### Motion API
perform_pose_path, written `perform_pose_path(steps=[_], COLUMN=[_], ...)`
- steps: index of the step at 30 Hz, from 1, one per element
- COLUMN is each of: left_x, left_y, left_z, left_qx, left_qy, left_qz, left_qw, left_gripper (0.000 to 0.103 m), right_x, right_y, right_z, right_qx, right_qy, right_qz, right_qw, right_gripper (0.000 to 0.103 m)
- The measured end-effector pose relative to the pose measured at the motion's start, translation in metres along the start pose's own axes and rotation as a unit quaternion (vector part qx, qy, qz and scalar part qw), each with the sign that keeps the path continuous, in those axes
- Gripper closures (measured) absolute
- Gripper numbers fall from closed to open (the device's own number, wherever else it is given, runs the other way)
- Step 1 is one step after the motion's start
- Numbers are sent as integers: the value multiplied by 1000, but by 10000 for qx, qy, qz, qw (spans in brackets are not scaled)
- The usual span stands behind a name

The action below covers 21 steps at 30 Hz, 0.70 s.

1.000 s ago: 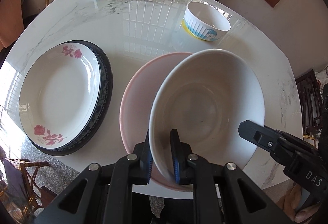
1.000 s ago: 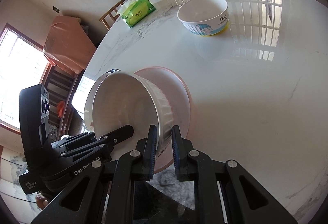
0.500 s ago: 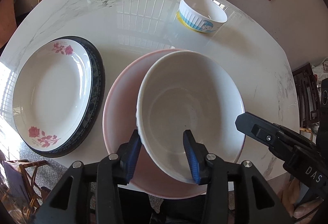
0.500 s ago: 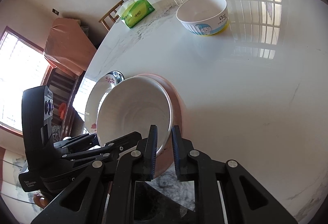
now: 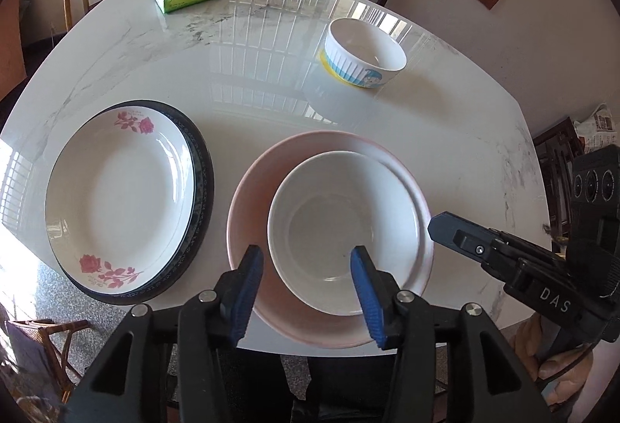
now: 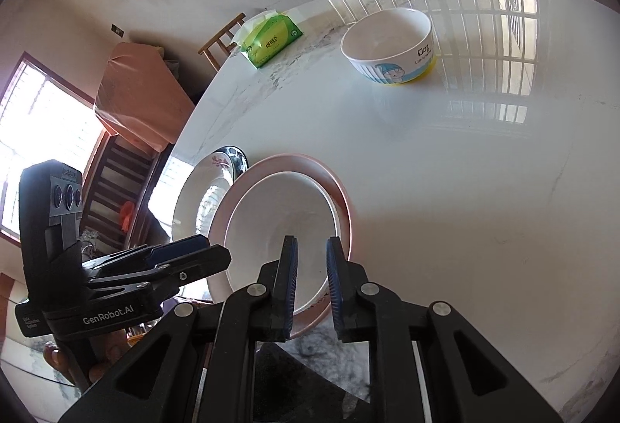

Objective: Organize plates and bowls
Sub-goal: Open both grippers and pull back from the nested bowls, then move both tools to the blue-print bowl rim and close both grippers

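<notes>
Left gripper (image 5: 306,283) was seen spread wide, empty; right gripper (image 6: 312,279) parted narrowly, gripping nothing. White bowl (image 5: 343,233) was nested off-centre in the pink bowl (image 5: 248,198), toward its right rim. Beside them, the rose plate (image 5: 120,194) was stacked on a dark plate (image 5: 201,190). Farther off, the cartoon bowl (image 5: 364,53) was left unstacked. Risk judged: the off-centre bowl could rock or slide if clipped by either gripper.

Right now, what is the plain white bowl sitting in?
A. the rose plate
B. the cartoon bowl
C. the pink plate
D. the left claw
C: the white bowl rests inside the pink plate, and the left claw is open around its near rim, not holding it.
</notes>
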<state>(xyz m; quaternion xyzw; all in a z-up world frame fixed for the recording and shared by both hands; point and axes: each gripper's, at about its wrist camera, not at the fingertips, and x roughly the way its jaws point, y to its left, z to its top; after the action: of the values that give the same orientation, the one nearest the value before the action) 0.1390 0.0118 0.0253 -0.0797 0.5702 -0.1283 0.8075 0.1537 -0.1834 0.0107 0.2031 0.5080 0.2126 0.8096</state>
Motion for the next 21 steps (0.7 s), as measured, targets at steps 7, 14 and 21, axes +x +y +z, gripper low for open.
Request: perform_pose_path(steps=[7, 14, 21], left_x=[-23, -5, 12], left_y=[-13, -30, -36], left_z=[1, 14, 56], left_qx=[322, 524, 591], left_qy=[-939, -1148, -1053], left_qz=[210, -240, -209], left_qw=[9948, 9917, 9925], left_gripper=[53, 53, 49], right_x=[-43, -53, -47], right_y=[-18, -41, -64], right_z=[-6, -4, 28], right_qx=[-175, -405, -132], right_qy=[-997, -1476, -1449], right_qz=[-394, -870, -487], right_qw=[9941, 9844, 9882], right_gripper=[75, 75, 49])
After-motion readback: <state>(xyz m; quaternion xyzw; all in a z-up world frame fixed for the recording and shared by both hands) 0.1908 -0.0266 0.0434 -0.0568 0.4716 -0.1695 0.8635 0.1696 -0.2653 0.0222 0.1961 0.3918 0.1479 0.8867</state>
